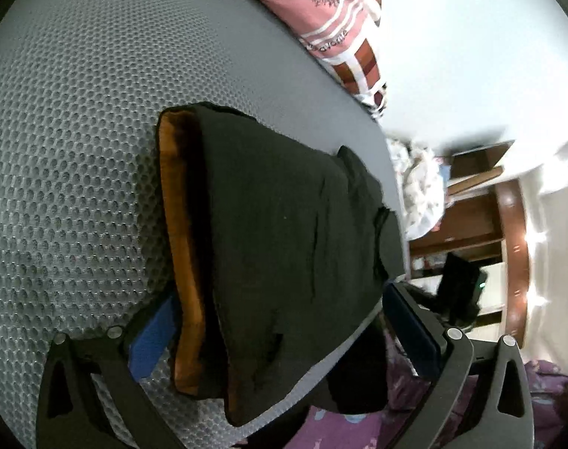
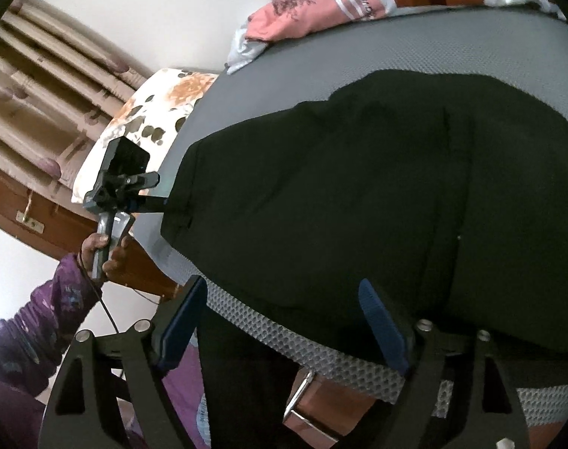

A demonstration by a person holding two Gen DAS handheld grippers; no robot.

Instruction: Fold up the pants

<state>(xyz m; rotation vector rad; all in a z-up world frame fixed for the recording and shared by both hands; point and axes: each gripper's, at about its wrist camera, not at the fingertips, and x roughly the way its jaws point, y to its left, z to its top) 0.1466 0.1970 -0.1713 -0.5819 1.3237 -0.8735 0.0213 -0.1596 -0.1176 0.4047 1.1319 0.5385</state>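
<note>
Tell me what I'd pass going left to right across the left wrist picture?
Grey mesh mattress → orange lining strip → black pants → white crumpled cloth → brown wooden shelf.

Both the left gripper (image 1: 284, 333) and right gripper (image 2: 284, 329) hold jaws wide.

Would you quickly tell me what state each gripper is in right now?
Left gripper: open, jaws wide on either side of the pants, not pressing them.
Right gripper: open, holding nothing, over the pants' edge.
</note>
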